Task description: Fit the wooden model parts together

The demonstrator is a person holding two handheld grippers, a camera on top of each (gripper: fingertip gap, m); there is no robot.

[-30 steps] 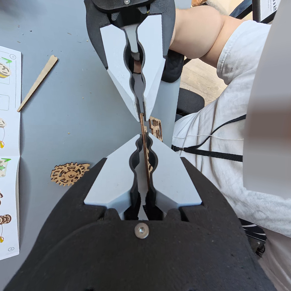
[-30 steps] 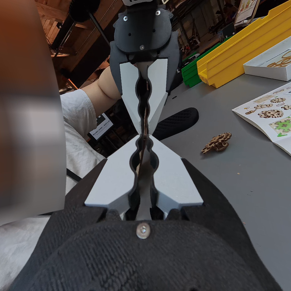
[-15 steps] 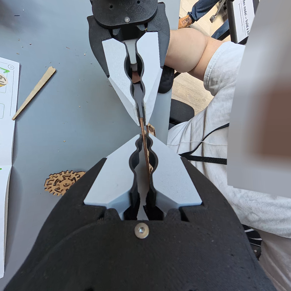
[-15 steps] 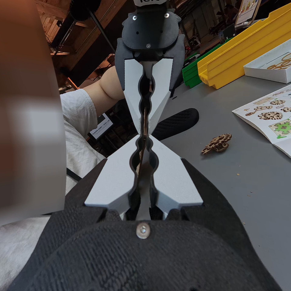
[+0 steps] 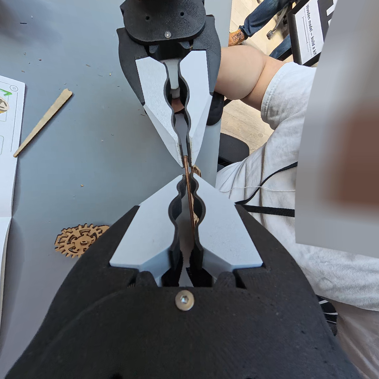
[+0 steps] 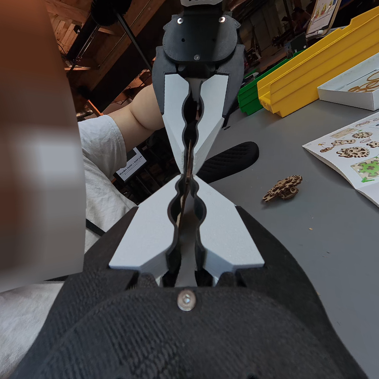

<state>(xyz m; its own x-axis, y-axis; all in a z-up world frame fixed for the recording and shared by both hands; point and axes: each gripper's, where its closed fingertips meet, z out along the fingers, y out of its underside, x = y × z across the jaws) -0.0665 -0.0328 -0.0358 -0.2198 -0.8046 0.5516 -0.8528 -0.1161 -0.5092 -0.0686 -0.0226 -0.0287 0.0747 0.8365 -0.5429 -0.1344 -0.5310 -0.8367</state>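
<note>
**Both grippers pinch one thin wooden piece, tip to tip**

In your left wrist view, your left gripper [image 5: 187, 178] has its jaws drawn narrow on a thin wooden part [image 5: 189, 196], seen edge-on. The part runs back between the fingers and sticks out a little past the tips. Facing it from the far side, your right gripper [image 5: 185, 162] meets the same part with its tips nearly together. Left of the fingers, a wooden gear [image 5: 79, 241] lies flat on the grey table [image 5: 92, 143]; farther left lie a tapered wooden stick [image 5: 44, 121] and an instruction sheet [image 5: 9, 143].

In your right wrist view, your right gripper [image 6: 187, 178] is closed narrow on the part [image 6: 187, 164], which passes between both sets of tips. Your left gripper [image 6: 187, 162] faces it from the far side. The gear assembly [image 6: 282, 187] rests on the table to the right, near the sheet [image 6: 348, 155]. Far right stand a yellow bin [image 6: 307, 67], a green bin [image 6: 249, 98] and a white tray [image 6: 348, 94].
</note>
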